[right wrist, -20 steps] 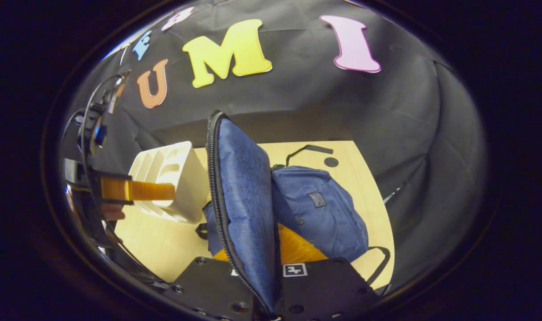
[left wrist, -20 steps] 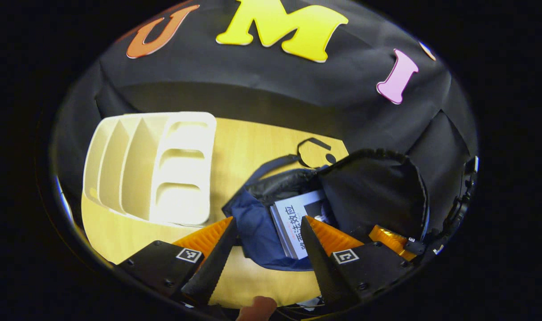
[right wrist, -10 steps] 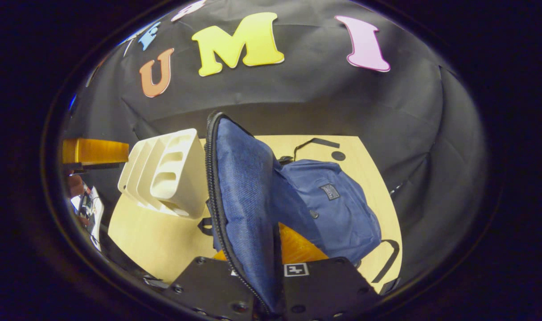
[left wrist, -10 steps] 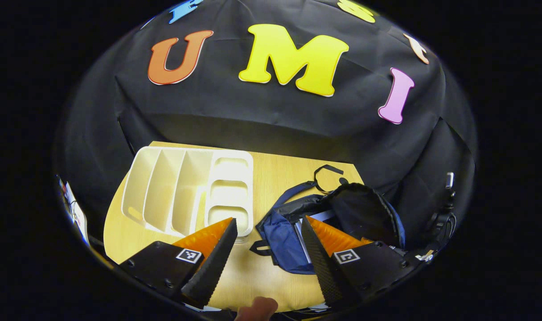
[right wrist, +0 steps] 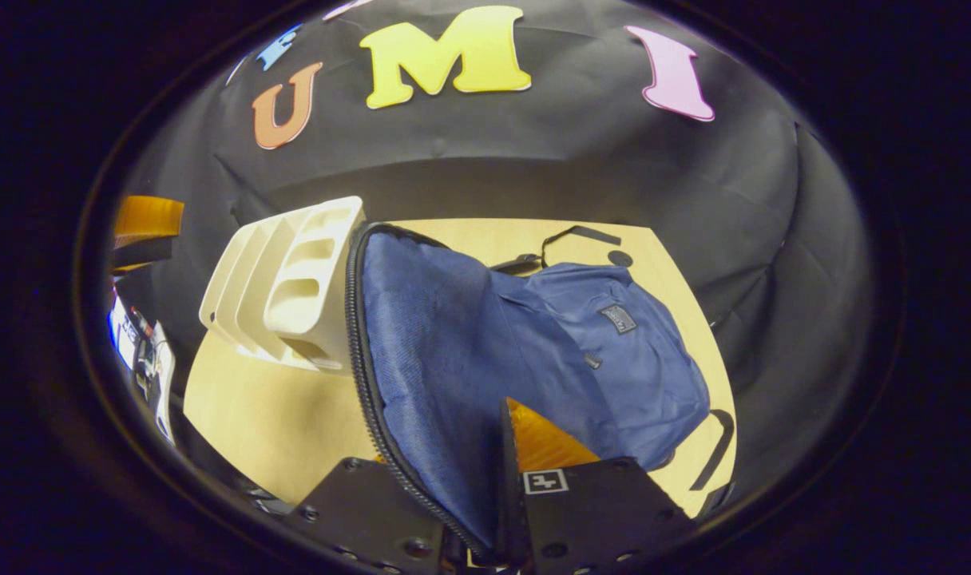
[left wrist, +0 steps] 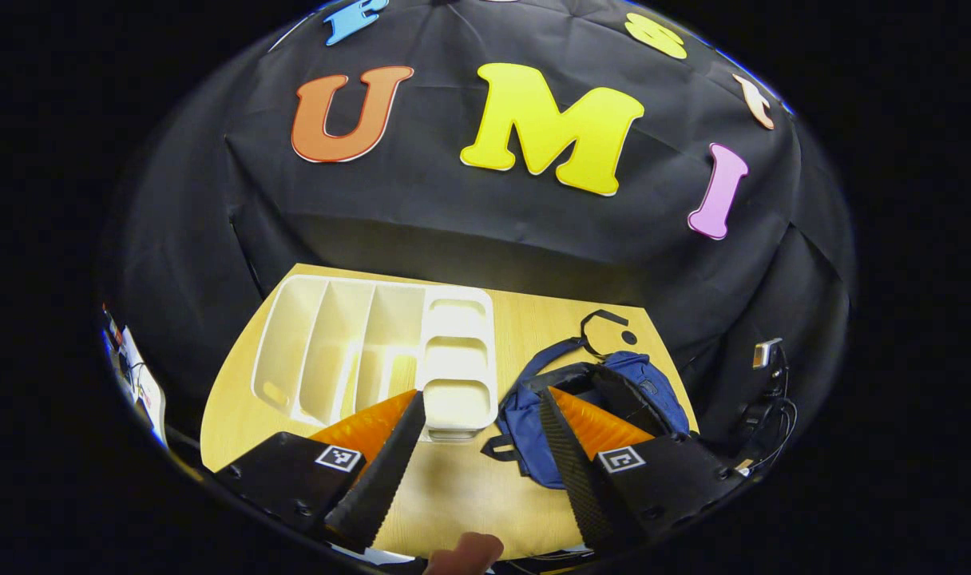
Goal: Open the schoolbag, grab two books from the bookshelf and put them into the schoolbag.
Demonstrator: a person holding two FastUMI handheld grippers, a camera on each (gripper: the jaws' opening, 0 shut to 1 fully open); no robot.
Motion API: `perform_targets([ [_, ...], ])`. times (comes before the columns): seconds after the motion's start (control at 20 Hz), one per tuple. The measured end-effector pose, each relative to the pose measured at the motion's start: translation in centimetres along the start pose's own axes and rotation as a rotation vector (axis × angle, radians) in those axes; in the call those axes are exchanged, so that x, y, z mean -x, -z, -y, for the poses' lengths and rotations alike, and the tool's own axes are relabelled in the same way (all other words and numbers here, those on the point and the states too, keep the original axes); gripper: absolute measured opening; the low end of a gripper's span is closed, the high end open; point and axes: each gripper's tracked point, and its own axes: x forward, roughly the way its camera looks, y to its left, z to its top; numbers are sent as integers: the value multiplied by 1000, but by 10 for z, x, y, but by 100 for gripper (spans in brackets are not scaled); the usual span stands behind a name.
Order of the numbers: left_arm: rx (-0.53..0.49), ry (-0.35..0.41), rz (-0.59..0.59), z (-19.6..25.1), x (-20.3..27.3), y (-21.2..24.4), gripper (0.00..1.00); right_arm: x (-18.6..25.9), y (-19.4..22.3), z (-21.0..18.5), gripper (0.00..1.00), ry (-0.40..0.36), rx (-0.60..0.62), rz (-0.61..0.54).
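with the right gripper (right wrist: 485, 511) pinching the blue schoolbag (right wrist: 549, 351)'s front flap on the table (right wrist: 278, 415) beside the empty bookshelf (left wrist: 374, 351) and the left gripper (left wrist: 473, 455) spread wide, letting go carelessly could drop the flap askew.

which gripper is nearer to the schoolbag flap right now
Right. The right gripper is closed on the schoolbag flap, while the left gripper hangs open above the table, apart from the bag.
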Motion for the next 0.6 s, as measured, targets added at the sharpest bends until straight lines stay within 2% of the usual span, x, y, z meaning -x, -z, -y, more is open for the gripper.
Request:
perform_targets([
  [0.05,7,-4,-6,-5,1,1,92,-2,3,-4,24,1,5,-4],
  [0.15,19,-5,-16,-13,1,2,92,-3,10,-14,29,-4,10,-16],
  [0.35,29,-8,-19,-25,3,3,92,-6,24,-36,58,-29,30,-46],
  [0.4,30,-11,-17,-29,4,3,92,-8,27,-41,48,-34,36,-51],
  [0.45,27,-17,-13,-34,5,1,92,-9,29,-46,58,-42,36,-58],
  [0.5,25,-21,-11,-39,6,0,92,-10,31,-51,62,-48,38,-64],
  [0.55,25,-24,-13,-42,6,1,92,-11,32,-57,74,-57,39,-69],
  [0.6,30,-26,-16,-46,6,2,92,-11,36,-63,76,-63,39,-75],
])
